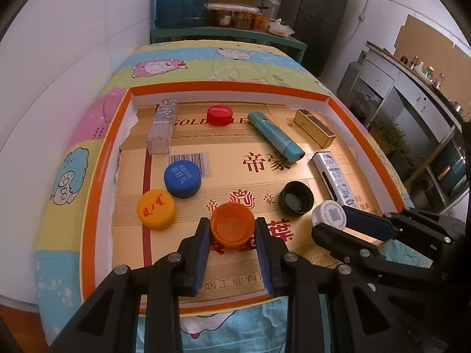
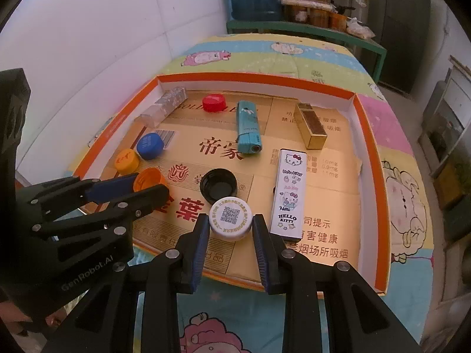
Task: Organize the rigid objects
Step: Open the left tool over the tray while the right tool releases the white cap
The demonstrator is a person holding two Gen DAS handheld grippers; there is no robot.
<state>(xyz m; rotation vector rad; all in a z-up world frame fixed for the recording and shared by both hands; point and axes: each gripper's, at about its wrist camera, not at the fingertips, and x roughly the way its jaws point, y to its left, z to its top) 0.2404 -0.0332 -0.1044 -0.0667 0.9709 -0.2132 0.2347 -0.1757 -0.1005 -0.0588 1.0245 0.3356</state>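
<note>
An orange-rimmed cardboard tray (image 1: 97, 176) holds bottle caps and small boxes. My left gripper (image 1: 232, 226) is shut on an upturned orange cap (image 1: 232, 229), a blue pad against each side. My right gripper (image 2: 230, 220) is shut on a white cap with a QR code (image 2: 230, 216) near the tray's front edge. In the left wrist view that white cap (image 1: 328, 213) sits between the right gripper's fingers (image 1: 332, 220). Loose in the tray lie a yellow cap (image 1: 156, 209), a blue cap (image 1: 183, 179), a red cap (image 1: 219, 115) and an upturned black cap (image 1: 296, 198).
Also in the tray: a clear patterned case (image 1: 162, 126), a teal lighter (image 1: 275, 136), a gold box (image 1: 315, 128) and a Hello Kitty lighter (image 2: 290, 191) just right of the white cap. The tray rests on a cartoon-print cloth (image 2: 406, 194); shelves and cabinets stand behind.
</note>
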